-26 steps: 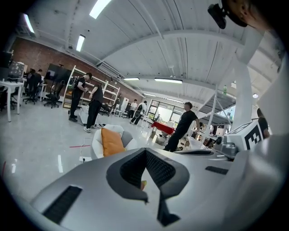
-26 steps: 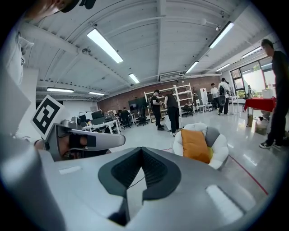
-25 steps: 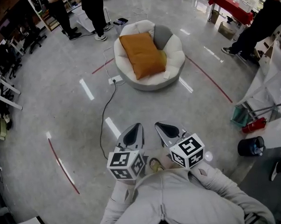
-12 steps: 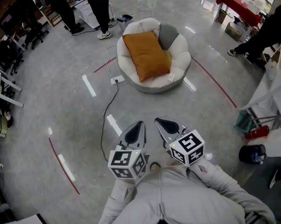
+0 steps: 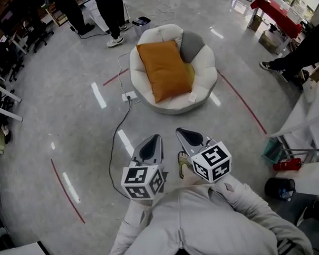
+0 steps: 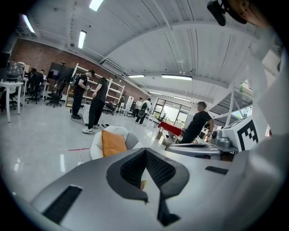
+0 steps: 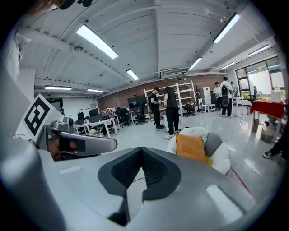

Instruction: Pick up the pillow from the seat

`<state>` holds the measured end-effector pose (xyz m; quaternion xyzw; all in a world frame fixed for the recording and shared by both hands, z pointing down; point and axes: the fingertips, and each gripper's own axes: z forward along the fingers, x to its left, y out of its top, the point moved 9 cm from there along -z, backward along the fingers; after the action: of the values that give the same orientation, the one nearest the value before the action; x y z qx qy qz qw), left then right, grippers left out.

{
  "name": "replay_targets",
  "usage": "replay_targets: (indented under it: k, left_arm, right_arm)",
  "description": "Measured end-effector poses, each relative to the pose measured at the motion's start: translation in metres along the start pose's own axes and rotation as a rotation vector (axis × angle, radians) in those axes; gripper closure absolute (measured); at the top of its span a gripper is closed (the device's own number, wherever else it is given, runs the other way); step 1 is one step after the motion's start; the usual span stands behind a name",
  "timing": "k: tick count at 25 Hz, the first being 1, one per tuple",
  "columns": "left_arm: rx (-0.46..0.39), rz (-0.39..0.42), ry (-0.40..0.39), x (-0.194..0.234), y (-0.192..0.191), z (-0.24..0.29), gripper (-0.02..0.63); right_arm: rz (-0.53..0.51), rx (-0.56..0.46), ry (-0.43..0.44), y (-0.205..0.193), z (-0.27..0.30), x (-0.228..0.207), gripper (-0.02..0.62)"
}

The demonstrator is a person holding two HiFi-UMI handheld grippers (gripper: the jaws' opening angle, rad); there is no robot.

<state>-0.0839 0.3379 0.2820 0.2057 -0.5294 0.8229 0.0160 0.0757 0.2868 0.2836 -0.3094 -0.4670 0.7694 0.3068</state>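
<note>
There is one orange pillow; one grey cushion; one white seat; two claws, the left claw and the right claw; one black bin.

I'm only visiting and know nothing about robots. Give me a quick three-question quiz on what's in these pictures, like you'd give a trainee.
1. True or false: the orange pillow lies on the white seat.
2. What do the left gripper and the right gripper hold? A) the pillow B) a cable C) nothing
3. Fill in: behind the pillow, at the back of the seat, sits a ____ cushion.

Key: 1 true. 2 C: both have their jaws shut and empty, well short of the seat. 3 grey.
</note>
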Motion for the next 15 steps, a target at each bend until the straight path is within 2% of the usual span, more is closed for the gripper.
replay_targets:
  k: [15]
  left_arm:
    - [0.019, -0.010, 0.059, -0.001, 0.041, 0.133, 0.604]
  right_arm:
    - [-0.004, 0.020, 0.018, 0.037, 0.052, -0.125, 0.597]
